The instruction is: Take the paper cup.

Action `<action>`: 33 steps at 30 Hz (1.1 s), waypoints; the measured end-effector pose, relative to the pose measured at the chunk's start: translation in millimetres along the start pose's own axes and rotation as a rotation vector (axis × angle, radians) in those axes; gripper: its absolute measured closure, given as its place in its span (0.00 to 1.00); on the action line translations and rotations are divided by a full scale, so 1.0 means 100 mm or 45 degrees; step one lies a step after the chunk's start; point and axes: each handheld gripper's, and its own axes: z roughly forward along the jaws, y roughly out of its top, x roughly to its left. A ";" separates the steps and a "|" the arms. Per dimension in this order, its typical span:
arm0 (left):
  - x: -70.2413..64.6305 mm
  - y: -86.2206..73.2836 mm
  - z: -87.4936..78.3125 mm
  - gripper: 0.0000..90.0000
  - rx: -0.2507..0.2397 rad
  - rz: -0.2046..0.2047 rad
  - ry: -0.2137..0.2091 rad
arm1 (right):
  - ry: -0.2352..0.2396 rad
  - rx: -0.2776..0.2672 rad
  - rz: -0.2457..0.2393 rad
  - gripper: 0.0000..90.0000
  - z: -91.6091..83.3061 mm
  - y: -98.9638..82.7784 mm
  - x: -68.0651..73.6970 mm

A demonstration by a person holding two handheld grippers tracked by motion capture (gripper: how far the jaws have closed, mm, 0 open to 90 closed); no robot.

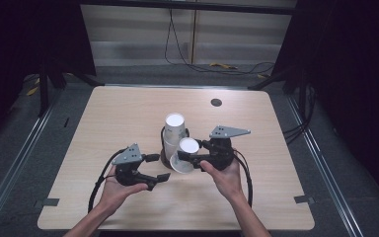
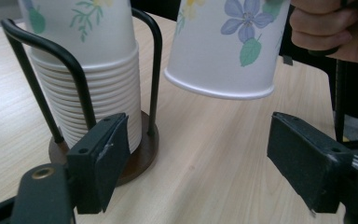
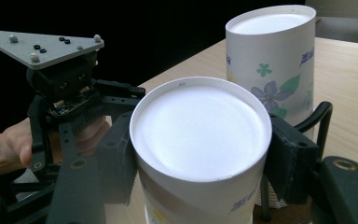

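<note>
One right gripper [image 1: 190, 157] grips the tilted cup [image 1: 186, 154].

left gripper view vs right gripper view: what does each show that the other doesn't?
Left gripper view alone: the stack's ribbed rims, the holder's round brown base, and the held cup's bottom rim hanging clear above the table, with the open jaws of the left hand-held gripper empty.

Right gripper view alone: the held cup's white end, clamped between the pads of the right hand-held gripper, and the grey plate on the left one.

Both: the flowered cups, the black wire holder, the wood table.
</note>
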 end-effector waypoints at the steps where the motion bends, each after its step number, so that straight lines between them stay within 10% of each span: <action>1: 0.00 0.01 -0.01 0.27 -0.015 -0.013 -0.015 | 0.006 0.000 0.000 0.39 0.01 -0.01 0.00; 33: -0.05 -0.07 0.09 0.25 -0.074 0.002 -0.108 | 0.119 0.077 -0.014 0.39 0.33 -0.11 0.19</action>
